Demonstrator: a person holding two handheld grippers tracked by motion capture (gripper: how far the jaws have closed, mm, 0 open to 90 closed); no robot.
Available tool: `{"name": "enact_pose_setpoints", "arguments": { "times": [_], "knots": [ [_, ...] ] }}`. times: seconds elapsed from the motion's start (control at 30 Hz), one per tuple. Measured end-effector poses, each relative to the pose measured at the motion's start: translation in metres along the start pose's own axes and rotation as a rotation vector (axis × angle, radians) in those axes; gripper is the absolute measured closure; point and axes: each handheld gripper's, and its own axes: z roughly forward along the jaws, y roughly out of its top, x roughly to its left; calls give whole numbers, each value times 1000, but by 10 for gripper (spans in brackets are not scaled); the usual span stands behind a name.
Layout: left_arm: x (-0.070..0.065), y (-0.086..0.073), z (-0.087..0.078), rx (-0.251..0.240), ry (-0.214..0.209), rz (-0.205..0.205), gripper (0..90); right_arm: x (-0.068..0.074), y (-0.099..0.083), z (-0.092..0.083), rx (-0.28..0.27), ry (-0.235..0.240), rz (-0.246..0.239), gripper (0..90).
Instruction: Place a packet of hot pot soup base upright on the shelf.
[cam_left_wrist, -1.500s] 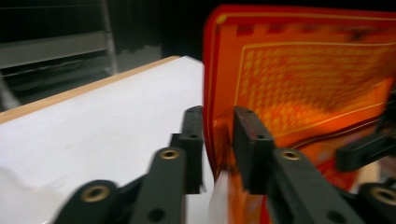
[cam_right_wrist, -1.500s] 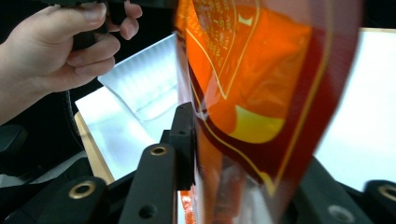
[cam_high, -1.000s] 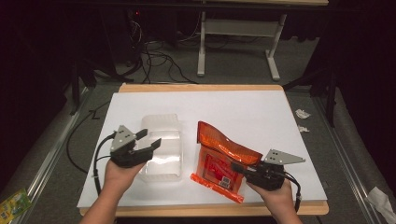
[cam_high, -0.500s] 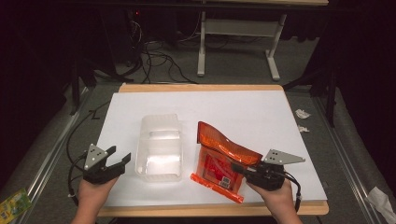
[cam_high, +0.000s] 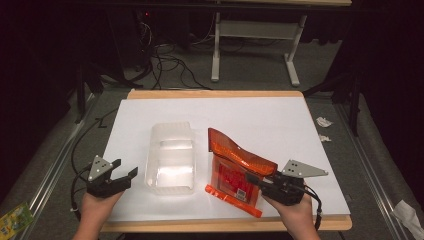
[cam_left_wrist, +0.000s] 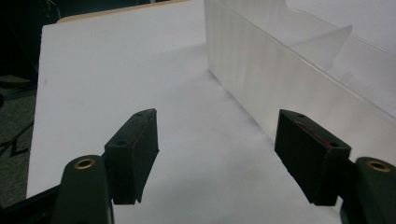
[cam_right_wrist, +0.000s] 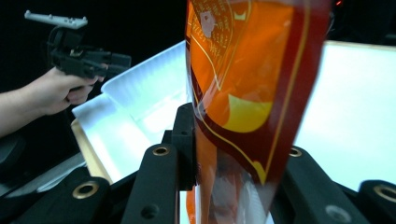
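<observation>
The left gripper (cam_high: 126, 176) sits at the near left edge of the white table top (cam_high: 260, 120), its jaws spread wide and having just been opening further; in the left gripper view nothing lies between the two black pads (cam_left_wrist: 135, 149), only bare white surface; the clear plastic container (cam_high: 170, 157) stands just beside it to the right, apart from the pads, its ribbed wall (cam_left_wrist: 261, 79) running along the right of that view with a divider showing inside.

The right gripper (cam_high: 257, 179) is at the near right of the table, its jaws closed on the orange bag (cam_high: 235, 170); in the right gripper view the bag (cam_right_wrist: 247, 84) rises from between the pads and stands close before the lens, glossy orange with a dark red border and a yellow patch; the pads press on its lower part from both sides; in the high view the bag lies tilted, its upper end lifted toward the container and its lower sealed edge near the front of the table.

The container lies between the two grippers, well left of the bag's gripped edge, and just beside the bag's raised end; whether these touch I cannot tell; the person's left hand (cam_right_wrist: 60, 93) with its gripper shows beyond the container in the right gripper view.
</observation>
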Motion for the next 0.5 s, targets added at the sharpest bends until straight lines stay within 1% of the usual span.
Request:
{"name": "enact_pose_setpoints", "arguments": {
  "times": [0.17, 0.3, 0.4, 0.5],
  "knots": [
    [2, -1, -1, -13, -15, -18, 307, 2, 6, -4, -30, -47, -8, 726],
    [3, -1, -1, -20, -15, -31, 304, 2, 9, -7, -58, -65, -3, 726],
    [3, -1, 0, -19, -14, -27, 300, 3, 13, -7, -73, -85, -11, 726],
    [2, -2, 1, -16, -17, -21, 295, 3, 17, -8, -94, -100, -5, 726]
  ]
}}
